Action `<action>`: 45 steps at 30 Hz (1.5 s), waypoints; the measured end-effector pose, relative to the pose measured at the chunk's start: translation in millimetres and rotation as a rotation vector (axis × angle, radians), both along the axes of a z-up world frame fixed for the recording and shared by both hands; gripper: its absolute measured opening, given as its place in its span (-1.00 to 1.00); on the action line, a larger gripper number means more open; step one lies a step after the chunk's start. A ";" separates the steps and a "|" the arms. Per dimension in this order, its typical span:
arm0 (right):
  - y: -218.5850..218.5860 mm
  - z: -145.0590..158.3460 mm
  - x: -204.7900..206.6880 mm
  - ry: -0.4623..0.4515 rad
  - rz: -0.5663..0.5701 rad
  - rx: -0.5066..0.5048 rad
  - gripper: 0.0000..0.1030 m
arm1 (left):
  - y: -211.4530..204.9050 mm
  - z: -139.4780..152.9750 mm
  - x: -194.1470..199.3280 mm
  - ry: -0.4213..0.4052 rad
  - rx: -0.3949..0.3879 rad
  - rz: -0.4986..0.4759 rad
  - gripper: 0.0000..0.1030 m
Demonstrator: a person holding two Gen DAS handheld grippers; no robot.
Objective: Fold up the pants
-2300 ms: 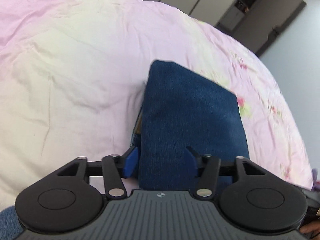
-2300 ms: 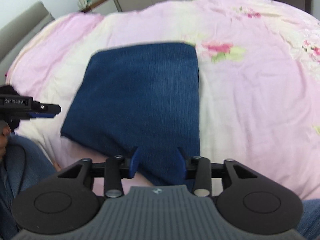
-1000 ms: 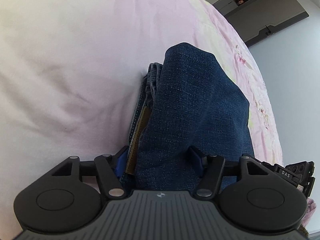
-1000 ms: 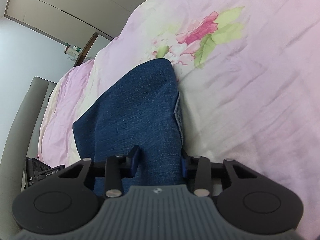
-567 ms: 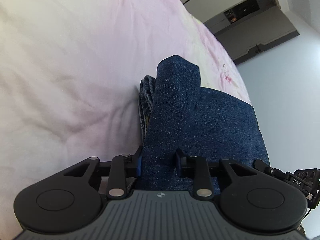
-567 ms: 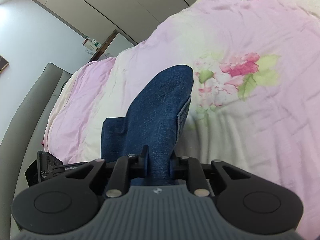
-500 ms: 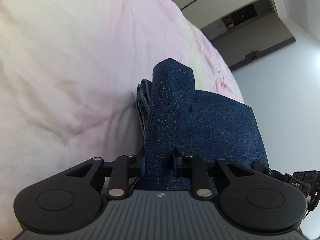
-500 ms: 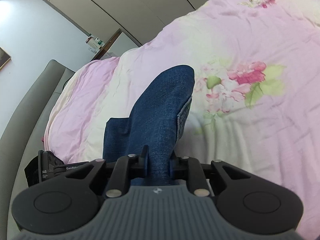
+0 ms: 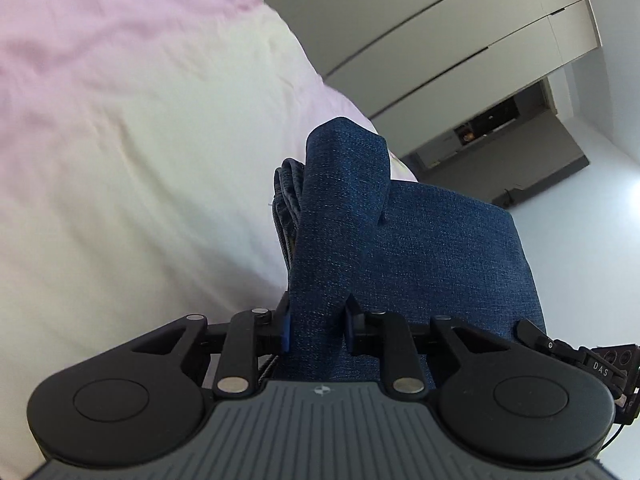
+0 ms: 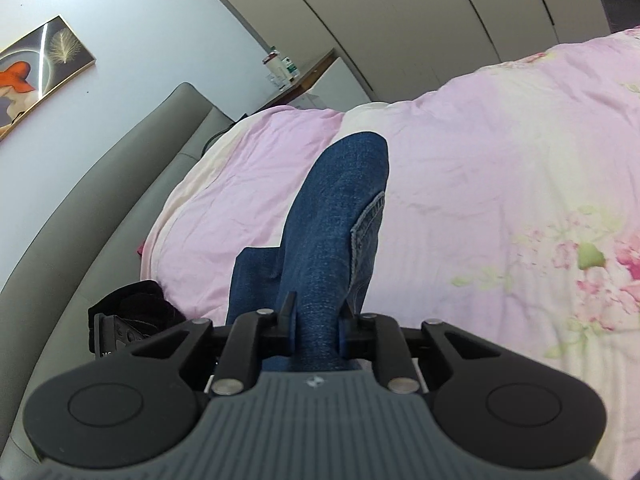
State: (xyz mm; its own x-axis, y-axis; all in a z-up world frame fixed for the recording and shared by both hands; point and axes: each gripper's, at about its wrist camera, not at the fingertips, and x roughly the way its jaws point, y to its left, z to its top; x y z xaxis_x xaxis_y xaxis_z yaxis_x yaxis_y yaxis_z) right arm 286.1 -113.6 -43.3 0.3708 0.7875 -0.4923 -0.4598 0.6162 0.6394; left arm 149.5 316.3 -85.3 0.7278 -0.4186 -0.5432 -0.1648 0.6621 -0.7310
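1. Denim pants (image 9: 420, 248), dark blue, folded, held lifted above the bed's pink floral duvet (image 10: 500, 168).
2. Left gripper (image 9: 316, 326): jaws clamped on a bunched fold at one near corner; layered edges show beside it.
3. Right gripper (image 10: 316, 326): jaws clamped on the opposite near corner, by a stitched pocket edge.
4. Each pinched ridge runs lengthwise away from its camera, toward the wardrobe doors (image 9: 440, 28); the panel between spans from one gripper to the other.
5. Grey headboard (image 10: 100, 208) and framed picture (image 10: 40, 64), left in the right wrist view.
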 end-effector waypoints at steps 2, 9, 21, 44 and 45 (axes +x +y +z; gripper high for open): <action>22.5 -3.5 8.8 0.011 0.018 0.029 -0.74 | 20.1 12.5 2.9 0.009 0.058 0.010 -0.50; 88.6 -40.0 39.0 0.114 0.050 0.162 -0.74 | 69.3 37.1 24.5 0.065 0.228 0.020 -0.50; 126.1 -117.8 86.4 0.211 0.042 0.081 -0.74 | 79.0 -27.7 80.1 0.190 0.271 -0.076 -0.51; 113.5 -148.7 94.4 0.231 -0.025 -0.147 -0.30 | 80.3 -17.6 64.4 0.260 0.409 -0.145 0.06; 111.3 -144.0 93.4 0.223 -0.033 -0.169 -0.29 | 79.1 -10.6 60.6 0.259 0.432 -0.142 0.05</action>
